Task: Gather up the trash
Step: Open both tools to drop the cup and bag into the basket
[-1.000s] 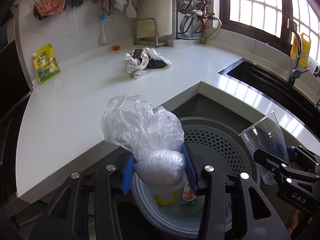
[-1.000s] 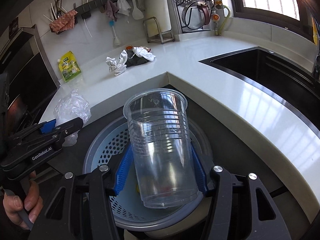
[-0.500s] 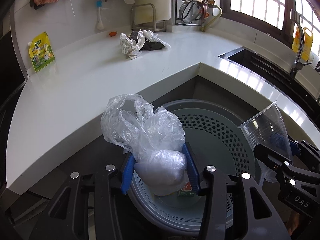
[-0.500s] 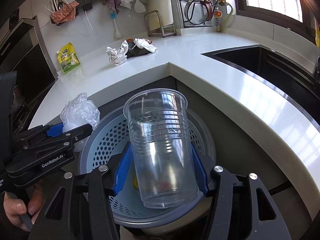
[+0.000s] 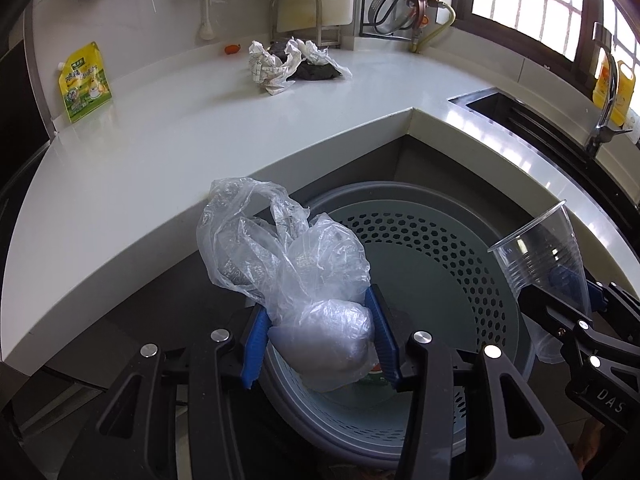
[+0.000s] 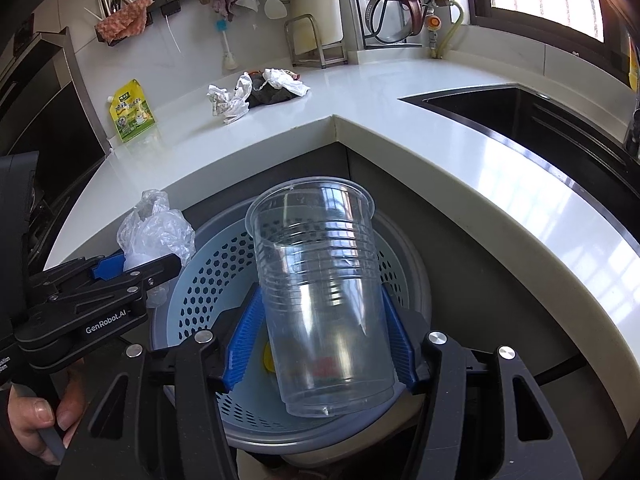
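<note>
My left gripper [image 5: 318,336] is shut on a crumpled clear plastic bag [image 5: 288,268] and holds it over the near left rim of a round perforated grey-blue bin [image 5: 440,264]. My right gripper [image 6: 320,344] is shut on a clear plastic cup [image 6: 320,292], held upright and tilted over the same bin [image 6: 208,272]. The cup also shows at the right of the left wrist view [image 5: 540,256], and the bag at the left of the right wrist view [image 6: 154,232]. Some packaging lies at the bin's bottom. Crumpled paper and dark trash [image 5: 292,62] lie on the white counter [image 5: 160,136] far back.
A yellow-green pouch [image 5: 84,82] leans on the back wall at the left. A black sink [image 6: 520,116] is set in the counter on the right, with a tap [image 5: 604,92] and a yellow bottle [image 5: 610,82]. Racks and utensils hang on the wall.
Both grippers have drawn back and lowered a little over the bin, so the counter looks farther away. Each keeps its hold on its item.
</note>
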Demonstrator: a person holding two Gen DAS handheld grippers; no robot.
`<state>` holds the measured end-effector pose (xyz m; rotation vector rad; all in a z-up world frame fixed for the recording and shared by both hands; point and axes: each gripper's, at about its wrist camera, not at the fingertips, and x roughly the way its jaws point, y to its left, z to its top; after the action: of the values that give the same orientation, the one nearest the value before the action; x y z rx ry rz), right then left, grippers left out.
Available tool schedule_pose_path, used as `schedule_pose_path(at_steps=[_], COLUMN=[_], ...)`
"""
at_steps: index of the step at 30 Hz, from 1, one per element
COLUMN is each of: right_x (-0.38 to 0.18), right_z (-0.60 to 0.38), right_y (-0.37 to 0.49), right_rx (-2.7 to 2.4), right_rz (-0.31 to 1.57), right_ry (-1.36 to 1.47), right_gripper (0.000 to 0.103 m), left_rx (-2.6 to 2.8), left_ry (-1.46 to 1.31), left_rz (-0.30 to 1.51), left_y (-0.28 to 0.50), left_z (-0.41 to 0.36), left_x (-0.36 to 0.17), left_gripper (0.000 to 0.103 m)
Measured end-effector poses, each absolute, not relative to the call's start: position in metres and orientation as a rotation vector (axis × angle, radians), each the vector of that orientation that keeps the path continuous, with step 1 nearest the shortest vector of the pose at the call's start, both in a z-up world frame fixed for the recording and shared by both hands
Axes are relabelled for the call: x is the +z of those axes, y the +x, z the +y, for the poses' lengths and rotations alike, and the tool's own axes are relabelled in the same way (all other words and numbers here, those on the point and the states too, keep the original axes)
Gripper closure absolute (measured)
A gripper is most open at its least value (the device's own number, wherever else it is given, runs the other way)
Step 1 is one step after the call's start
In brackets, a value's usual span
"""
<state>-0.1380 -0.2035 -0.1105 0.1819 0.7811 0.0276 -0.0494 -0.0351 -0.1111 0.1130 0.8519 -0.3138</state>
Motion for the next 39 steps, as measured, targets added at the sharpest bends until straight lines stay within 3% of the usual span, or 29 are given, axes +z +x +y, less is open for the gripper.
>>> schedule_pose_path(at_steps=[12, 18, 23, 26, 39], right_x=[-0.118, -0.118, -0.117, -0.114, -0.112], right_z=[-0.203, -0.205, -0.205, -0.205, -0.208], right_y=[-0.134, -0.135, -0.137, -0.139, -0.142], right_rx=[0.033, 0.026, 0.026, 0.03, 0.02], right_rz=[0.804, 0.802, 0.795, 0.78, 0.77], right_ry=[0.186, 0.19, 0.19, 0.192, 0.2], right_gripper=[0.048, 0.045, 0.034, 0.03, 0.029], left_rx=[-0.335, -0.344, -0.341, -0.338, -0.326], left_ry=[0.1, 0.094, 0.081, 0.082, 0.06], left_rz=[0.865, 0.868, 0.865, 0.862, 0.848], left_y=[-0.049, -0.05, -0.05, -0.051, -0.051], left_z=[-0.035, -0.036, -0.034, -0.033, -0.025], left_x=[-0.112, -0.112, -0.111, -0.11, -0.106], left_gripper=[0.056, 0.051, 0.032, 0.028, 0.015])
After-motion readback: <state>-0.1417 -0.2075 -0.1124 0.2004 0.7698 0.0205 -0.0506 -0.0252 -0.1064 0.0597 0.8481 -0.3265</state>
